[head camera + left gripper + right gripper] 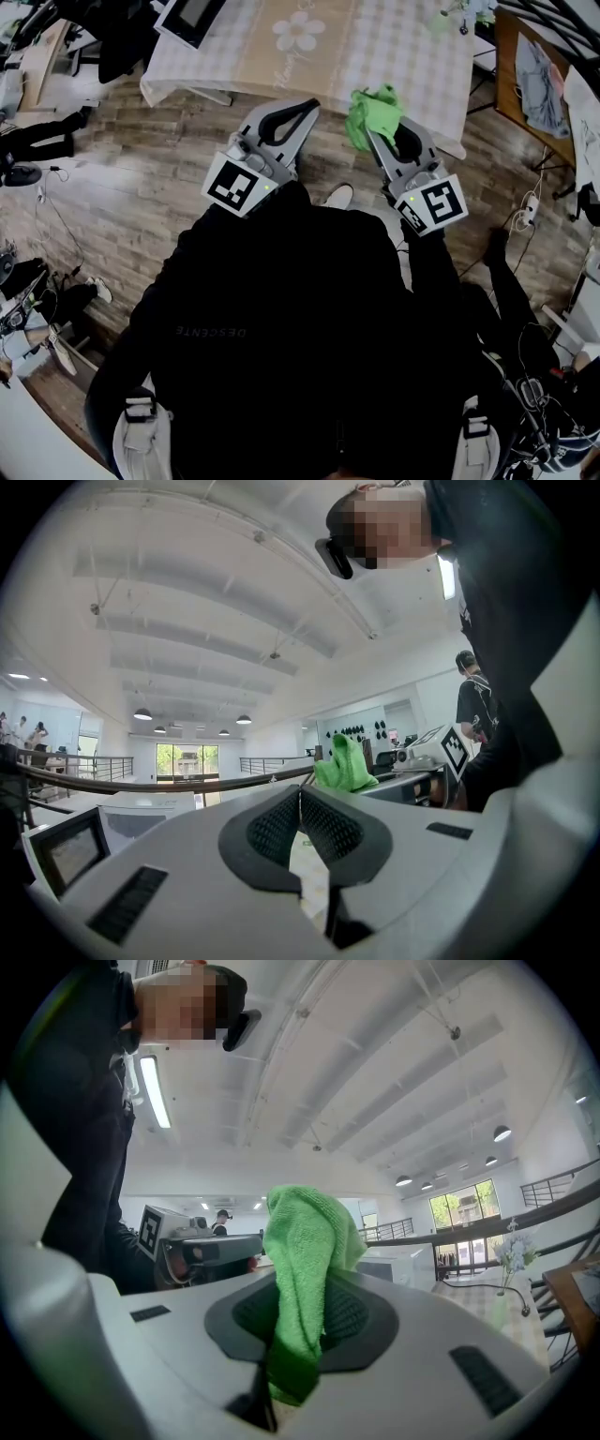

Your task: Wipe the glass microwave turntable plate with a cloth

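Left gripper [307,106] at upper centre, jaws pressed together, empty. Right gripper [386,137] beside it, clamped on green cloth [372,113].

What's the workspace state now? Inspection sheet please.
Surface: table with checked tablecloth, ahead of both grippers.
Job's things: green cloth in the right gripper; glass plate nothing seen.
Clutter: microwave on the table's corner.
Grippers: left gripper jaws together, empty; right gripper jaws shut on the cloth.
Cables: white cable on the floor at the person's right.
Surroundings: wooden floor; hall with ceiling lamps.
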The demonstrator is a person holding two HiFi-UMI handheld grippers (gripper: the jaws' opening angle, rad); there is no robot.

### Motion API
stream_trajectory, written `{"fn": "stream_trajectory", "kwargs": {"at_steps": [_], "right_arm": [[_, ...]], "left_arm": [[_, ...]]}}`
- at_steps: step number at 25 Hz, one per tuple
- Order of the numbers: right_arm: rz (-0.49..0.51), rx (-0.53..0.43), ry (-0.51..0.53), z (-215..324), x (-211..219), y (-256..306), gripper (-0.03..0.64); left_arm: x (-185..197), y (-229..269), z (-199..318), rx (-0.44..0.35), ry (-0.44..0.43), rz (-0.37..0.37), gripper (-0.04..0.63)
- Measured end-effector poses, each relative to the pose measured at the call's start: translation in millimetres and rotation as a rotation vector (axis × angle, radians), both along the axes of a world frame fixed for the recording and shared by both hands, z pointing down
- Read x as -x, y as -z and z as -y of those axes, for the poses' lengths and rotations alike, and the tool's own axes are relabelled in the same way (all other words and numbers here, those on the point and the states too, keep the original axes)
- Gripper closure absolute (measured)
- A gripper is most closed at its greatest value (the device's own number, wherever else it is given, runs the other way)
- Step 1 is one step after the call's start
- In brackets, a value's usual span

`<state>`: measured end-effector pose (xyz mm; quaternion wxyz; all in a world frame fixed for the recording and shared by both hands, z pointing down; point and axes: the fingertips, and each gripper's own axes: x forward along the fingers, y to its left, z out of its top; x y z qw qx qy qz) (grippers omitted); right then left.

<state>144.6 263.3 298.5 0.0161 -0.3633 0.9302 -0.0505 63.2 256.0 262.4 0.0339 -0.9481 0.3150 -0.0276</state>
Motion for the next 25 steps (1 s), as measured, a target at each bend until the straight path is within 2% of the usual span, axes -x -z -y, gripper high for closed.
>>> {"fn": "stream_trajectory", "kwargs": {"at_steps": [12,20,25], "right_arm": [[-0.019,0.012,-0.003,50.5,7.7,-4.5,0.526],[-0.064,0.081,-0.034,129.2,28.8,-26.2,0.526],[-0.124,0.156,-0.058,190.6,54.1,-45.8,0.525]], "left_arm": [[6.8,-9.5,53.1,0.017,0.002,-0.024,0.574],[26.1,-22.3,136.7,0.047,-0.036,-0.046,0.574],[42.1,-31.2,194.9,0.067,-0.097,-0.029,0.574]]}}
